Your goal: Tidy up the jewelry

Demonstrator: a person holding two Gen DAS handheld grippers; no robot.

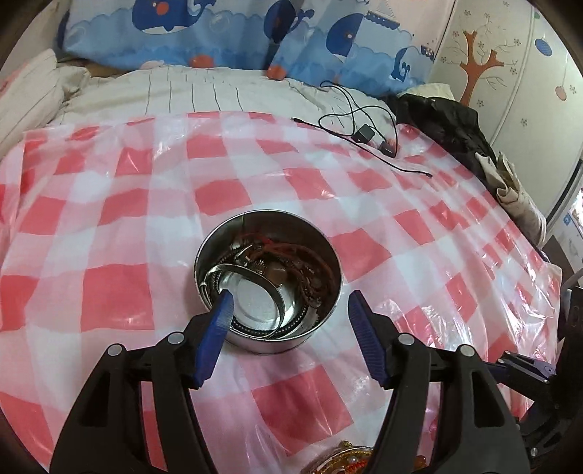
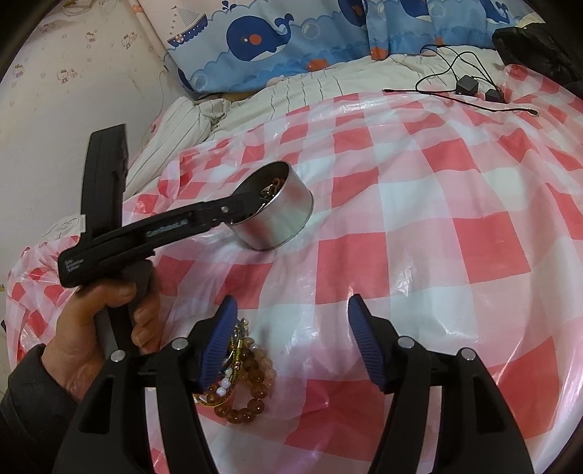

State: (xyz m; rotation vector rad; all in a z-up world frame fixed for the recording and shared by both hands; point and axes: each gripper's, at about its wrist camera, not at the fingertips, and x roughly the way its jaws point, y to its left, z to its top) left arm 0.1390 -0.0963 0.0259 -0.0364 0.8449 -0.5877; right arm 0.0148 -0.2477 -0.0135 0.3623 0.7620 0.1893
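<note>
A round steel tin (image 1: 269,280) sits on the red-and-white checked sheet (image 1: 109,233) and holds silver bangles (image 1: 255,291) and red-brown bead strings (image 1: 302,262). My left gripper (image 1: 289,313) is open above the tin's near side, its left fingertip (image 1: 224,306) over the rim, nothing between the fingers. The right wrist view shows the tin (image 2: 277,215) with the left gripper reaching over it. My right gripper (image 2: 291,321) is open and empty above the sheet. A pile of amber bead bracelets (image 2: 247,383) lies just beside its left finger (image 2: 218,342).
Black chargers with cables (image 1: 368,131) lie at the far right of the sheet. Dark clothes (image 1: 448,124) are heaped at the right edge. Whale-print pillows (image 1: 226,32) and a striped duvet (image 1: 204,91) lie behind. Gold-trimmed jewelry (image 1: 346,459) shows at the bottom edge.
</note>
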